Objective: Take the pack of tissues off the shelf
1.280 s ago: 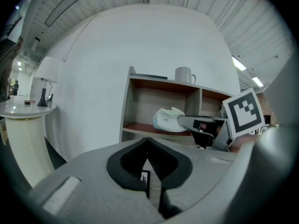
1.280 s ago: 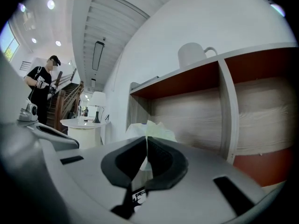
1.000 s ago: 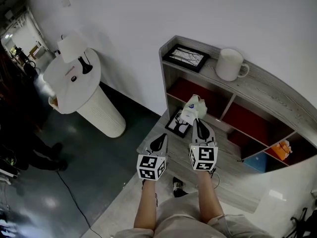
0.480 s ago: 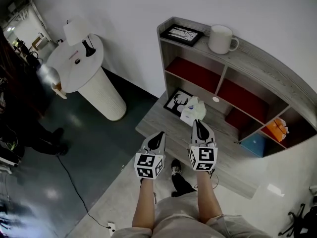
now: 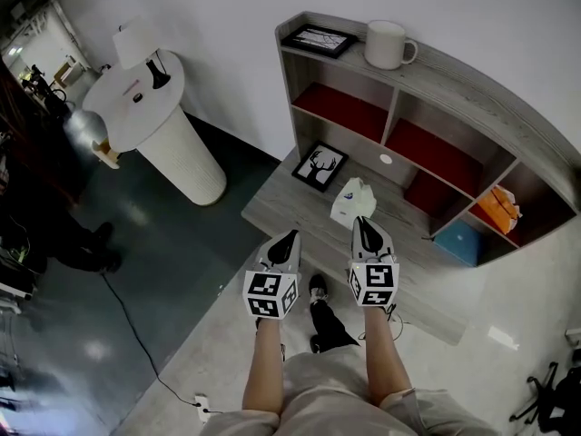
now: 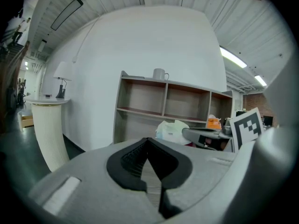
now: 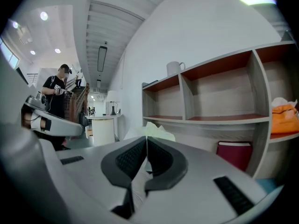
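The white pack of tissues hangs at the tip of my right gripper, whose jaws are shut on its near edge, over the low front ledge of the grey wooden shelf. In the right gripper view the crumpled pack sticks out just past the closed gripper. My left gripper is beside it on the left, shut and holding nothing. In the left gripper view its tips meet, with the pack further right.
A white mug and a framed picture stand on the shelf top. A deer picture lies on the ledge. An orange thing and a blue box fill the right compartments. A white round pedestal table stands left.
Both grippers have drawn back from the shelf, and the pack has come along in the right gripper. The shelf now lies further up in the head view, with more floor showing.
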`<state>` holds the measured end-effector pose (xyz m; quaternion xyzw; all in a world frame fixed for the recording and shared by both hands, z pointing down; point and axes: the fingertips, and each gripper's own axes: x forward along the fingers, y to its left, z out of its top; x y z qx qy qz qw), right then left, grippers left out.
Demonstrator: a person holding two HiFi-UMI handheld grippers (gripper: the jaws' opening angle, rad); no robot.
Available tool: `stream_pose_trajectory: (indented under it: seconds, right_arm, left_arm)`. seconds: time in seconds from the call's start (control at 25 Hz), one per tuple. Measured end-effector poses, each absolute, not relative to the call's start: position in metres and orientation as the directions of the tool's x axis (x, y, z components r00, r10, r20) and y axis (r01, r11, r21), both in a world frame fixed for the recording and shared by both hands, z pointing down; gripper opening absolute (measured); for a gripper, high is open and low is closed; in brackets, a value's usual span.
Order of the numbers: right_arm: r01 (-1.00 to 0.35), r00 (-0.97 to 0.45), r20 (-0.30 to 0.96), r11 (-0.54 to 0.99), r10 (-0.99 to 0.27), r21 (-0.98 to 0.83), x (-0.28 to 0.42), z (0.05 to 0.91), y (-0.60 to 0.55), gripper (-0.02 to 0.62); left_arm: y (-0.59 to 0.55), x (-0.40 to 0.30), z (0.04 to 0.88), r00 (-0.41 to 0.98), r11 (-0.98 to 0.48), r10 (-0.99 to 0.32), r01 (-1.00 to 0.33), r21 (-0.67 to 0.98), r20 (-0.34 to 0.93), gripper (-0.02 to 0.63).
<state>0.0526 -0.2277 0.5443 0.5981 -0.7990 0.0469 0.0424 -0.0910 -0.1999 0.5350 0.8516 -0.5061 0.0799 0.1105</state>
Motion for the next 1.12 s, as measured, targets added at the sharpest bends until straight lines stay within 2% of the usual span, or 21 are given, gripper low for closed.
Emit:
stream_pose_trajectory:
  seconds: [0.52, 1.12]
  right_arm:
    - [-0.945, -0.321, 0.147, 0.326, -0.936, 0.014, 0.044, 0.541, -0.224, 0.018]
    - [-0.874, -0.484, 0.197, 0.482, -0.853, -0.061, 0.022, 0.549, -0.222, 0.019]
  left_arm:
    - [-0.191, -0.104, 0.512, 0.454, -0.443, -0.87, -0.891, 0.098, 0.194, 0.008]
    - [-0.189, -0.106, 0.519, 0.451, -0.434, -0.871, -0.892, 0.125, 0.193, 0.008]
